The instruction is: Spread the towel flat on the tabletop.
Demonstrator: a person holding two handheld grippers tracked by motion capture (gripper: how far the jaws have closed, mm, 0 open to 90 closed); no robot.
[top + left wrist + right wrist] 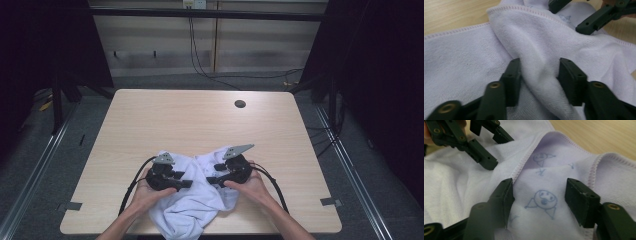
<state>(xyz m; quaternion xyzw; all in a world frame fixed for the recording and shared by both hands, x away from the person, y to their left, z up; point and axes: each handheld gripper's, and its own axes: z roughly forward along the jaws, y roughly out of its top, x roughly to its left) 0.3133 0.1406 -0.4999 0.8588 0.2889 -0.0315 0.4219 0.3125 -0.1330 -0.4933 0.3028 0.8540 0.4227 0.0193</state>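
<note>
A white towel [192, 205] with a pale lilac hem lies crumpled near the table's front edge, one corner hanging over it. My left gripper [186, 180] rests on the towel's left part, pointing right. In the left gripper view a raised fold of the towel [461, 57] runs between the jaws of my left gripper [540, 80], which stand apart. My right gripper [211, 174] faces it from the right. In the right gripper view my right gripper [537, 202] stands open over a flat patch of towel [449, 185] printed with a small blue face [544, 200].
The wooden table [200, 120] has a round cable hole [240, 104] at the back right. A person's hands hold both grippers, cables trailing toward the front edge. The two grippers' tips are close together over the towel.
</note>
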